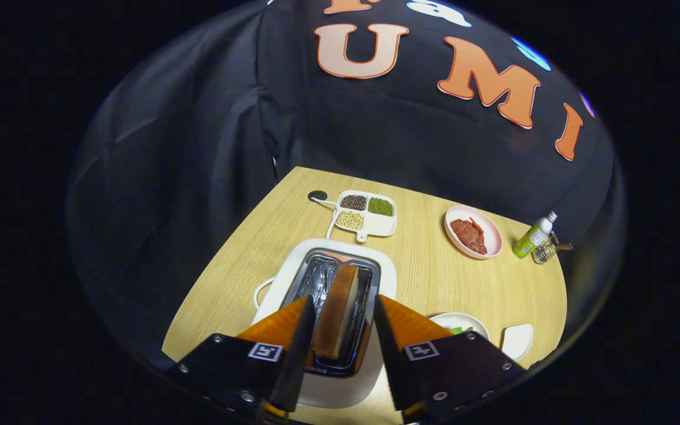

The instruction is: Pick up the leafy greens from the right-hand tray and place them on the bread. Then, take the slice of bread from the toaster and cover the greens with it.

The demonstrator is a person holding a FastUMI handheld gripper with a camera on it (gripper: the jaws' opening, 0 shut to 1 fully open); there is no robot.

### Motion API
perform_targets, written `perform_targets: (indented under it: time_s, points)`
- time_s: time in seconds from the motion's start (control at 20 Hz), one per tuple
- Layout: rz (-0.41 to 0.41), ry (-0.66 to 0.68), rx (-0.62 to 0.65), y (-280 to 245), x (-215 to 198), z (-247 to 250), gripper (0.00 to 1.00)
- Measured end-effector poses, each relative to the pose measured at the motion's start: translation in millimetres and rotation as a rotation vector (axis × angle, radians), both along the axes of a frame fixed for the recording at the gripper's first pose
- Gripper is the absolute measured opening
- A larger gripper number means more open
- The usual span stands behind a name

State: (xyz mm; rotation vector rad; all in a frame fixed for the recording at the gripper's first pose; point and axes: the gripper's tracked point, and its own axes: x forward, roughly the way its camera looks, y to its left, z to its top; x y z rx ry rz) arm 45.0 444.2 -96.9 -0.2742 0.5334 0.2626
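Cable [260,290]: a white loop on the wooden table [434,277], left of the fingers, beside the toaster.
Toaster [281,280]: white, directly below and just ahead of the fingers, slots facing up.
Gripper [340,319]: fingers spread wide above the toaster, one on each side of the bread, gaps visible on both sides; nothing gripped.
Slice of bread [339,313]: standing upright in the toaster slot, between the fingers, touching neither.
Divided dish [368,213]: beyond the toaster, white, with dark, green and pale beans in separate compartments.
Pink plate [473,232]: beyond and right of the fingers, holding reddish meat.
Leafy greens [463,330]: a bit of green on a white plate [452,321] just right of the right finger, mostly hidden by it.
Small white dish [517,340]: right of that plate.
Bottle [533,235]: far right, leaning by a wire holder.
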Motion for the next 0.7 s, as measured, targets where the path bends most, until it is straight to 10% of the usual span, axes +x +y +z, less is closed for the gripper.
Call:
perform_targets:
  time_s: [0.15,0.7]
  points:
    - [-0.006,0.016,0.008,-0.8,-3.7,-0.1,0.19]
    - [0.040,-0.080,0.115,-5.7,-17.3,59.4,0.07]
